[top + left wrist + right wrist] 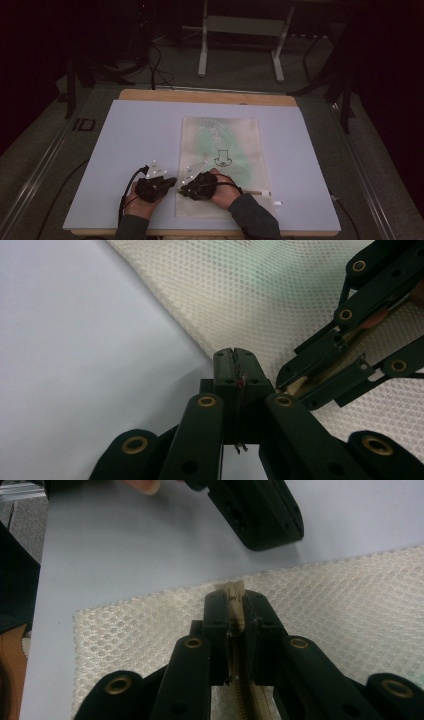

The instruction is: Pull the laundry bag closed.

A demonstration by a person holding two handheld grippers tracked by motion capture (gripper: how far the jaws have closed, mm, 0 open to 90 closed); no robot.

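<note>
Our hands: we hold the right gripper (183, 191) and the left gripper (172, 181) at the near left corner of the mesh bag (222, 150), almost touching each other.
Right gripper: its jaws are squeezed tight on the zipper end (234, 591), a small tan strip that pokes out past the tips.
Left gripper: its jaws are pressed together with nothing big between them. We see a tiny red speck there but cannot tell what it is. It sits just off the bag's left edge, over the white board (130, 135).
Mesh bag: it lies flat in the middle of the board, long side running away from us.
Zipper line: we think it runs along the bag's near edge, off to the right of the right gripper, so that hand is the one set to work it.
Hard to see: the green thing inside the bag is blurry. The bag's near edge is partly hidden by our right hand and sleeve.
</note>
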